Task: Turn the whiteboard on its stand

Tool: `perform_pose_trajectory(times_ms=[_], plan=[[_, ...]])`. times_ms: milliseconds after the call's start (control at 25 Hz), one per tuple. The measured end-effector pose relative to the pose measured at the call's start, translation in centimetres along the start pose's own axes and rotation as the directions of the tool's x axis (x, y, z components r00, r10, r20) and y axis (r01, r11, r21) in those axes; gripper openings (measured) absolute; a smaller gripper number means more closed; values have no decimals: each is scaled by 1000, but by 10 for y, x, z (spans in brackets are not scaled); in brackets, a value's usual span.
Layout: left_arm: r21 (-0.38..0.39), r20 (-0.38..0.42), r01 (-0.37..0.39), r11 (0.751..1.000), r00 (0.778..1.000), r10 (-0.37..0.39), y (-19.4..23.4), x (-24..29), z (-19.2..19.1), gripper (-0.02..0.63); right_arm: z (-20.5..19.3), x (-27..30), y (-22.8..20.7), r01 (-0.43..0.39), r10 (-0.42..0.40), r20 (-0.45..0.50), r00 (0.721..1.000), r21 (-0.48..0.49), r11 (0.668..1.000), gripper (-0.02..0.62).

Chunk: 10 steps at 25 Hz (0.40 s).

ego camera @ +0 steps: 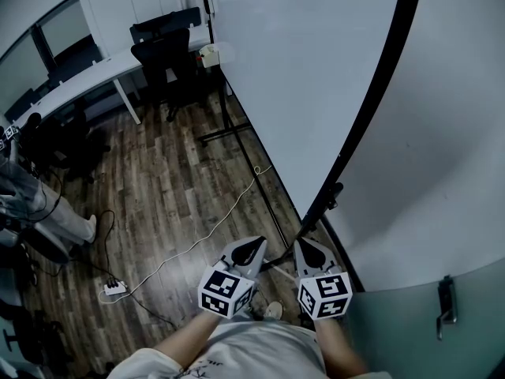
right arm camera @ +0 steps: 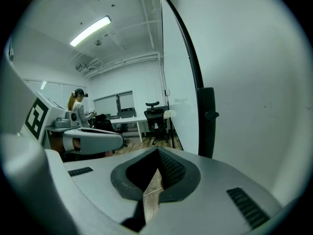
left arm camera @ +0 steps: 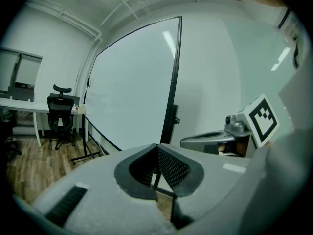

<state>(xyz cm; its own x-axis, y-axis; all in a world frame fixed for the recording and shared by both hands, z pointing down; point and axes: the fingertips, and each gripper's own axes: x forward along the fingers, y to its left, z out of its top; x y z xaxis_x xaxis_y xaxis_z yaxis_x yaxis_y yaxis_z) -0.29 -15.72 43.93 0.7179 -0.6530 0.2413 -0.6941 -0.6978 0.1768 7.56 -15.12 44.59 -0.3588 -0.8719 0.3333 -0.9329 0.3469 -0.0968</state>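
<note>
Just ahead, edge-on, near but untouched: large white whiteboard with black frame [ego camera: 300,69]. Jaws of left gripper [ego camera: 251,249] and right gripper [ego camera: 305,249] closed, empty. Risks slipping off the thin frame, or tipping the black metal stand [ego camera: 227,131].

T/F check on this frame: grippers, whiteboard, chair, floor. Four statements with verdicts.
1. The left gripper and right gripper are both shut and empty. True.
2. The right gripper clamps the whiteboard frame. False: it is shut on nothing, and the frame stands ahead of it.
3. A chair stands by the desk. True.
4. The floor is carpeted. False: it is wood planks, with a cable lying across them.
</note>
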Motion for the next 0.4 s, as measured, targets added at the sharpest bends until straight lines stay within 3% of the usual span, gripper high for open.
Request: perform_pose_trajectory(times_ms=[400], plan=[[12, -10, 13, 1000, 1000, -13, 0, 0, 3, 9, 4, 2, 5, -13, 13, -1, 1000, -10, 1000, 6]])
